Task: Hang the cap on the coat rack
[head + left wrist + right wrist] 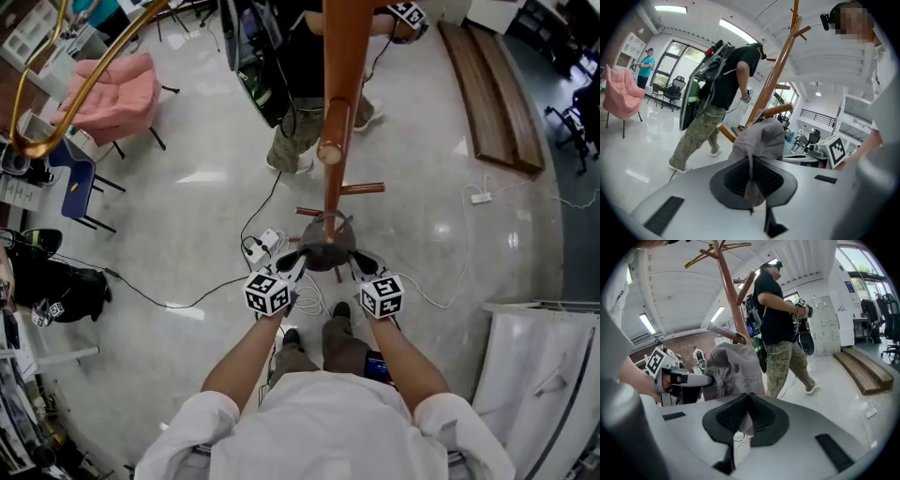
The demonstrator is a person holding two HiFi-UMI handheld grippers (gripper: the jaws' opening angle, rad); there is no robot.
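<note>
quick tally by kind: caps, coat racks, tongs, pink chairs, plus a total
grey cap: 1
wooden coat rack: 1
tongs: 2 (left tongs, right tongs, both shut on the cap)
pink chair: 1
total: 5

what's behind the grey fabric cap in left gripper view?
The brown wooden coat rack rises behind the grey fabric cap, a peg showing each side. The cap covers the rack's lower stretch; its base is unseen.

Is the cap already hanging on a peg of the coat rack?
No, the left tool and right tool both grip the cap, in front of the rack.
</note>
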